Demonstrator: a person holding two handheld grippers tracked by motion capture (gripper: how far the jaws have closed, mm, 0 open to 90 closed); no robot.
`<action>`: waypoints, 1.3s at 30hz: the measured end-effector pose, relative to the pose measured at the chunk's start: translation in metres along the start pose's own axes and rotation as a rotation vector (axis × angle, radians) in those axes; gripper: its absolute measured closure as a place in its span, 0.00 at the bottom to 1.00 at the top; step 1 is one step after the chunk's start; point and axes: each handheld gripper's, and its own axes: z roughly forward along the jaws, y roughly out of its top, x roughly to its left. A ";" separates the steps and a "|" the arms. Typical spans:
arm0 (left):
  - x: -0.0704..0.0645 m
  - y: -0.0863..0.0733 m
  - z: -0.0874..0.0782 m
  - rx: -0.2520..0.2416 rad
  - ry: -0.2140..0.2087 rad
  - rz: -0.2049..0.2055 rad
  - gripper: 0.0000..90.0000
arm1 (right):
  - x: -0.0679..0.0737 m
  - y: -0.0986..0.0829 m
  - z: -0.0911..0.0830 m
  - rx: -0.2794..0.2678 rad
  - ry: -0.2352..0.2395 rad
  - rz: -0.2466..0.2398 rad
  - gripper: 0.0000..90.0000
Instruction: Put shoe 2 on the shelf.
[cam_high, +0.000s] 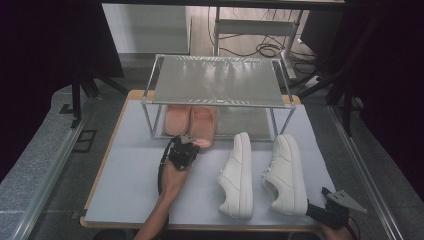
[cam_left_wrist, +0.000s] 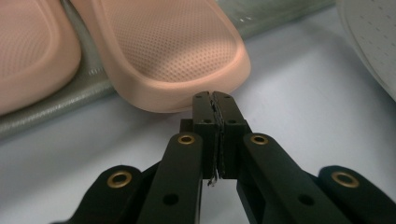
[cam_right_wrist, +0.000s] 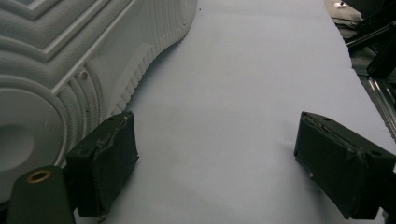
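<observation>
— Slippers first: where does the pink pair sit, and how much of it shows?

— Both lie on the lower shelf of the metal rack (cam_high: 216, 80). The right pink slipper (cam_high: 202, 126) pokes its heel end out past the shelf's front edge; the left pink slipper (cam_high: 176, 120) sits just beside it, touching or nearly so. From the high view their far ends are hidden under the rack's top shelf. In the left gripper view the left one is cut off by the frame.

— And the tongs?

— The left gripper (cam_left_wrist: 215, 100) has its jaws pressed together with nothing between them, tips right at the rim of the right pink slipper; whether they touch it I cannot tell. The right gripper (cam_right_wrist: 212, 154) stands wide apart, empty, low on the white mat (cam_high: 135, 185), one pad just beside the heel of the right white sneaker (cam_high: 286, 175).

— Room to move?

— The left white sneaker (cam_high: 238, 175) lies near the left gripper's right, with bare mat between. Open mat lies left of that hand. The right gripper sits at the near right corner, close to the table's edge and partly cut off by the frame.
</observation>
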 end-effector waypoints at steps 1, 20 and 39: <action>0.002 0.004 0.003 0.006 0.010 0.010 0.98 | 0.000 0.000 0.000 0.000 0.000 0.000 0.14; 0.020 0.021 0.024 0.029 0.044 0.001 0.99 | 0.000 0.000 0.000 0.000 0.001 0.000 0.14; 0.026 0.016 0.006 0.008 0.041 -0.011 0.92 | 0.000 0.000 0.000 0.002 0.002 -0.002 0.14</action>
